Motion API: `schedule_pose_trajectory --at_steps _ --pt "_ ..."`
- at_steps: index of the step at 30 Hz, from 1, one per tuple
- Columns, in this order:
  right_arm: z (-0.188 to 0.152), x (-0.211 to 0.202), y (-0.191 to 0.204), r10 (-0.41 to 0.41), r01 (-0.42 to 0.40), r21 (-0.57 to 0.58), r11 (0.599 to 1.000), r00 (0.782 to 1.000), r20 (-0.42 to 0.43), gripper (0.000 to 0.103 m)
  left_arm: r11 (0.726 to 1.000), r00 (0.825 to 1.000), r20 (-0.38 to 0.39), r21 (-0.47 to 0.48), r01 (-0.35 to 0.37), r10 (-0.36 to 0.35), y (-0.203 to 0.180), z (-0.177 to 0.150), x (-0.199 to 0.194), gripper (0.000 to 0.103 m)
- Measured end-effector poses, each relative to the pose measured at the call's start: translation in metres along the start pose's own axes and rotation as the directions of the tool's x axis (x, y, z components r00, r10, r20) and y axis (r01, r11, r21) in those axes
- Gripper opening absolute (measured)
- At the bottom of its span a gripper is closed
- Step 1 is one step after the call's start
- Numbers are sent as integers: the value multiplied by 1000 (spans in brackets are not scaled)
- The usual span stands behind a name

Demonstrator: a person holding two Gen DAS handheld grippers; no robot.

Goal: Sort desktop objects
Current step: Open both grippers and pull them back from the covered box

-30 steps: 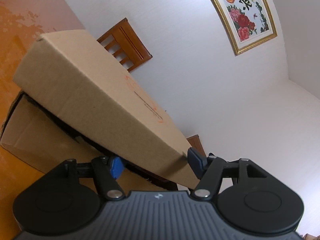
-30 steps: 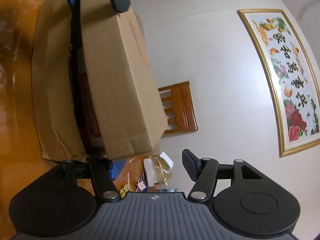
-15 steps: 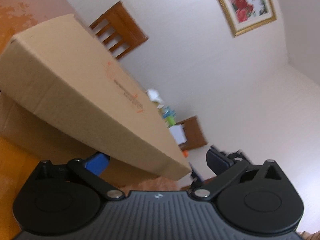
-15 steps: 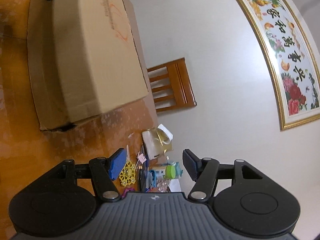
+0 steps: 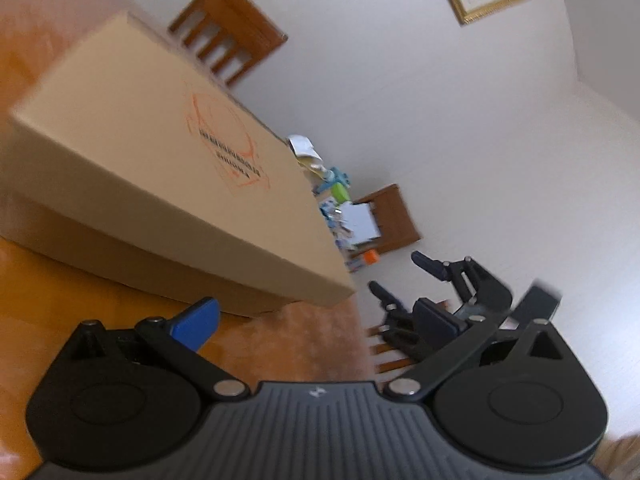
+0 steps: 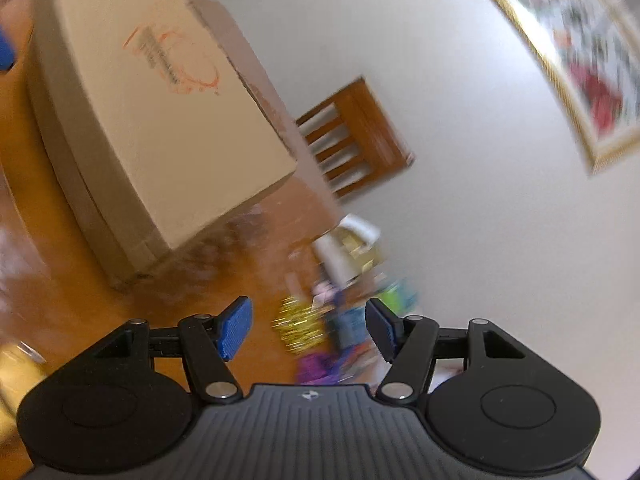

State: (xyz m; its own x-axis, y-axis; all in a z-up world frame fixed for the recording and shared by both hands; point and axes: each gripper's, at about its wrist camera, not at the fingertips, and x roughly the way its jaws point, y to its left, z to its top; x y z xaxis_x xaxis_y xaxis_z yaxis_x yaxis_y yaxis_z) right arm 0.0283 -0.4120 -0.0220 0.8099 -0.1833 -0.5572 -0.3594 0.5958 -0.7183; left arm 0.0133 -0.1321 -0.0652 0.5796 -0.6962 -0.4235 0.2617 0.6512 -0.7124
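A closed cardboard box [image 5: 160, 184] with an orange printed mark lies on the wooden table; it also shows in the right wrist view [image 6: 160, 104]. My left gripper [image 5: 316, 320] is open and empty, back from the box's near corner. My right gripper [image 6: 308, 328] is open and empty, over the table short of a blurred heap of small objects [image 6: 328, 320]: a gold ornament, purple and blue items, a white and gold packet. The right gripper also shows in the left wrist view [image 5: 440, 288], to the right of the box.
The orange-brown wooden table [image 6: 80, 280] carries the box and the clutter [image 5: 340, 208] at its far end. Wooden chairs [image 5: 228, 44] [image 6: 352, 140] stand against the white wall. A framed flower picture [image 6: 572, 60] hangs above.
The box lid has come down shut. My left gripper let go of the lid, opened and drew back. My right gripper pulled away from the box toward the clutter.
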Motion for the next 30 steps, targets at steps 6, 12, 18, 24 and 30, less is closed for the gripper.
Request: schedule_pose_trajectory --at_steps 6,12,18,24,30 --pt "2 -5 5 295 -283 209 936 955 -24 75 992 993 39 57 -117 115 8 17 -23 102" --pt "16 10 6 323 -304 268 914 946 -28 82 989 988 67 39 -142 140 25 40 -22 102" --pt "26 8 3 319 -297 329 897 948 -14 84 988 987 64 50 -149 146 22 43 -18 102" --pt "24 17 -9 354 -321 425 847 935 1 88 988 988 55 45 -149 146 22 48 -18 102" --pt "13 30 -25 452 -381 588 714 892 29 89 987 988 47 58 -149 146 19 46 -26 102"
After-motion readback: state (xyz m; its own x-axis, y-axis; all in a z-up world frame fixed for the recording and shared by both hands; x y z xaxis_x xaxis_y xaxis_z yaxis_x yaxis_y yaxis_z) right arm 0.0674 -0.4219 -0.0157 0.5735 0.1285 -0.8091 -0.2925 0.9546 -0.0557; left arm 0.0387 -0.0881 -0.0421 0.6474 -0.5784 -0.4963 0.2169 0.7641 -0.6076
